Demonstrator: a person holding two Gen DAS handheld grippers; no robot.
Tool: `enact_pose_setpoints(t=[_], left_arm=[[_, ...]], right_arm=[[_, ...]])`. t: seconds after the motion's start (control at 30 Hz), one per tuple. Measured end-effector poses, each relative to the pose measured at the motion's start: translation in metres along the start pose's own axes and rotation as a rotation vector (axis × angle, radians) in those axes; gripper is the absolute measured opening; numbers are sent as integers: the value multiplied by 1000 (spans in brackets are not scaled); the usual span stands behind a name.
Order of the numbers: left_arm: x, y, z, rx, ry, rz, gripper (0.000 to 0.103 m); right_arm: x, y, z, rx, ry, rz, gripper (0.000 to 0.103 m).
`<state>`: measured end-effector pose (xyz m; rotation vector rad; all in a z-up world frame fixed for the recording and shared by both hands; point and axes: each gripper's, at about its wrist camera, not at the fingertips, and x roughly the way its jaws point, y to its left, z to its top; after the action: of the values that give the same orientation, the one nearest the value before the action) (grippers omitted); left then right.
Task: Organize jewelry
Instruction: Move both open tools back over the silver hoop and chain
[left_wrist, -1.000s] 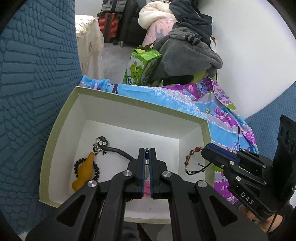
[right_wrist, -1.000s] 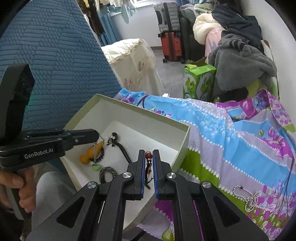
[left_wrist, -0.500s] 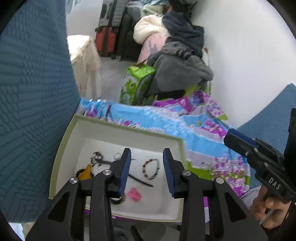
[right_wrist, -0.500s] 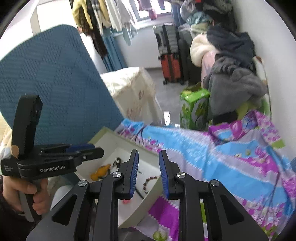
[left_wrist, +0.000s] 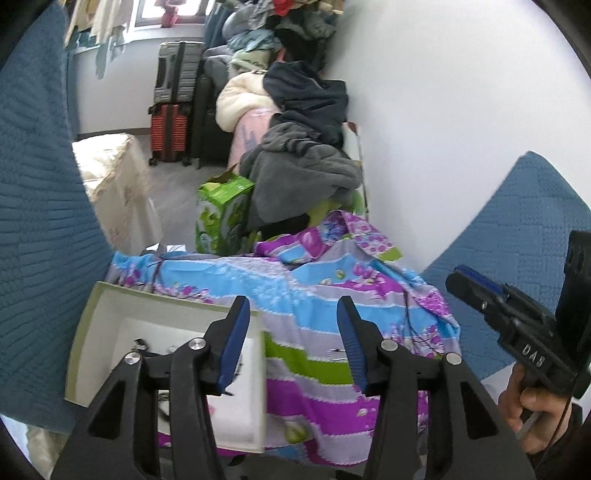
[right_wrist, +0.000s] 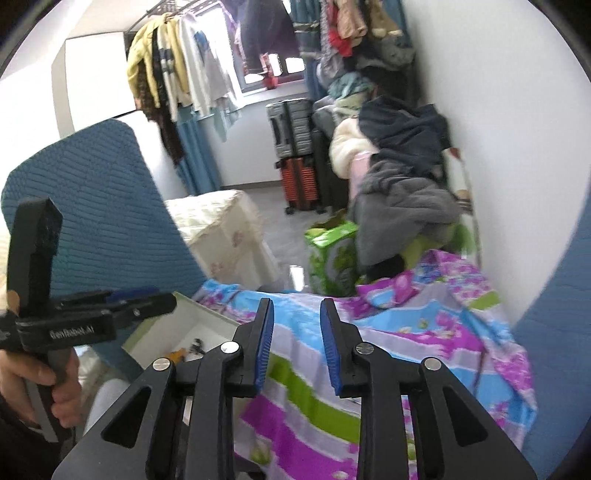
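A: Jewelry (left_wrist: 142, 345) lies in the bottom of the white box (left_wrist: 110, 306), which sits on the left edge of the flowered cloth (left_wrist: 303, 295). What can you make out inside?

B: Little. From the left camera a few small dark and silvery pieces show on the box floor, mostly hidden behind the left tongs (left_wrist: 291, 339). From the right camera a yellow piece (right_wrist: 176, 356) and a dark tangle beside it peek out past the box wall (right_wrist: 199, 317). There is also a small pale chain (left_wrist: 338, 353) on the green stripe of the cloth, outside the box.

A: The box itself?

B: Square, shallow card, white inside with a pale green rim. The cloth under it is thin printed fabric, striped blue, purple, grey and green.

A: And the tongs?

B: Both pairs are spread wide with nothing between their blue ribbed pads. The left tongs hang over the box's right wall and the cloth; the right tongs (right_wrist: 297, 345) are above the cloth, right of the box.

A: Around them?

B: Quilted blue cushions on both sides, a green carton (left_wrist: 221, 218), a heap of grey and dark clothes (left_wrist: 299, 162), suitcases (left_wrist: 173, 96) by the far wall.
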<state>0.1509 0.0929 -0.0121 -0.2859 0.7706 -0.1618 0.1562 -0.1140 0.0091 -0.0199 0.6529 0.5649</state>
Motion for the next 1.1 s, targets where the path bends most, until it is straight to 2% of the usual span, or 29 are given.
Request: enact_pose_setpoints(t=[0.27, 0.6, 0.73, 0.87, 0.93, 1.03, 1.1], left_arm=[[27, -47, -15, 26, 13, -55, 50], [74, -83, -45, 54, 95, -97, 50], [99, -91, -61, 54, 150, -126, 50], [134, -100, -77, 60, 207, -153, 50], [153, -102, -86, 67, 237, -149, 49], [176, -105, -98, 73, 275, -152, 48], [188, -105, -106, 79, 296, -150, 46]], right_arm=[[-28, -43, -38, 23, -1, -94, 29], [-47, -99, -95, 133, 14, -185, 31], [-43, -109, -116, 142, 34, -204, 44], [-32, -121, -146, 167, 77, -225, 51], [-25, -127, -159, 190, 106, -233, 54], [-13, -138, -186, 226, 172, -246, 68], [-5, -144, -201, 226, 215, -252, 68]])
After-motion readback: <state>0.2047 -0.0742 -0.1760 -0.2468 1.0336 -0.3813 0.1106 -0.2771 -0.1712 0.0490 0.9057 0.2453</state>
